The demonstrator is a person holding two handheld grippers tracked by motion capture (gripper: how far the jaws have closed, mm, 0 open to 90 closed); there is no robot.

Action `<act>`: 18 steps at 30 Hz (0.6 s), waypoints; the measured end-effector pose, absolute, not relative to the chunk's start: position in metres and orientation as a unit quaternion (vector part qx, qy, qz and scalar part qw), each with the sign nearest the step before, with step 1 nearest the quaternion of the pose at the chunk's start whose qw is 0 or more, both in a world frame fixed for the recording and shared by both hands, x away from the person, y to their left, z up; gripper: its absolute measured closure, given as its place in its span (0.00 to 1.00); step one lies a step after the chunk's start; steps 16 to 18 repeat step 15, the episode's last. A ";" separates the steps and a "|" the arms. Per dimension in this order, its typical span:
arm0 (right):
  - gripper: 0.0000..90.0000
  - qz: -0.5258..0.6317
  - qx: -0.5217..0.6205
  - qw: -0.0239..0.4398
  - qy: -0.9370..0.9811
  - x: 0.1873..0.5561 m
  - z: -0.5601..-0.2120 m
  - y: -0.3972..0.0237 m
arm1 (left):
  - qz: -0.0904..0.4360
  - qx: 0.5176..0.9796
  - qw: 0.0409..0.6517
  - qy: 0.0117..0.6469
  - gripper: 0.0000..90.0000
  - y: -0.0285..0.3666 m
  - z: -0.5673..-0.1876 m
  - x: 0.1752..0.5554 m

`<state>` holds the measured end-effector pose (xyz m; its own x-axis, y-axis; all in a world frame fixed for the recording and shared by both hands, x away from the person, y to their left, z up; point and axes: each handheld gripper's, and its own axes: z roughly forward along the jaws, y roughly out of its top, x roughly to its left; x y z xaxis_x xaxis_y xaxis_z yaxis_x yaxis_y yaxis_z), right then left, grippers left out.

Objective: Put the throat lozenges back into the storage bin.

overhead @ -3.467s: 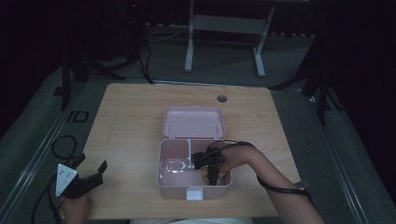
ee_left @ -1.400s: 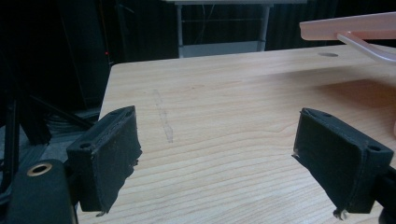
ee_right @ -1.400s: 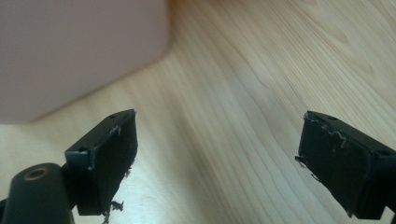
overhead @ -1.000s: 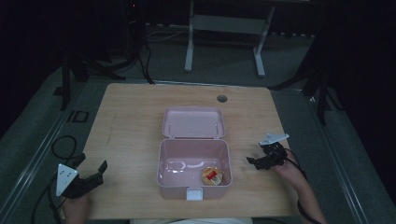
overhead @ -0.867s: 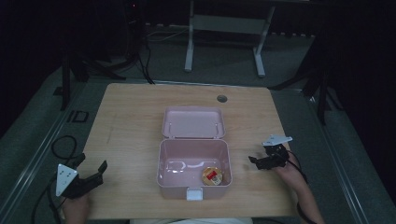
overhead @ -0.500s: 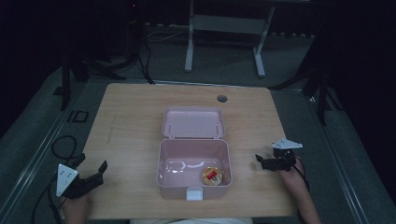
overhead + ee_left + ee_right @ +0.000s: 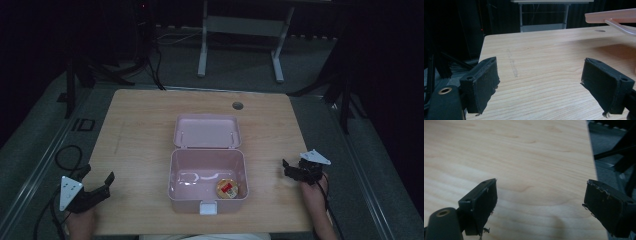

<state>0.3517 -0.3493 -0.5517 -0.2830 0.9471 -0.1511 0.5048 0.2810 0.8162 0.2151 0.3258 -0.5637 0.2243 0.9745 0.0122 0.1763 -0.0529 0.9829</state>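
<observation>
High view: round tin [image 7: 227, 188] left of right tool [image 7: 290, 170].

wooden table [image 7: 140, 130], open pink box [image 7: 207, 172]

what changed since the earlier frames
The right gripper let go of the small round item, leaving it in the pink box, then pulled out to the right and now rests open near the table's right edge. The left gripper, box and lid stayed put.

Left gripper [image 7: 540, 85] jaws wide apart over bare table [image 7: 544, 55]; pink lid [image 7: 611, 16] upper right
</observation>
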 end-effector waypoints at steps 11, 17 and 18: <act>0.12 0.339 0.524 0.344 0.702 0.357 -0.552 -0.357 | 0.402 0.602 0.497 0.478 0.16 0.326 -0.564 0.215; 0.12 0.330 0.525 0.345 0.705 0.359 -0.553 -0.356 | 0.402 0.602 0.498 0.478 0.16 0.326 -0.564 0.215; 0.12 0.330 0.525 0.345 0.705 0.359 -0.553 -0.356 | 0.402 0.602 0.498 0.478 0.16 0.326 -0.564 0.215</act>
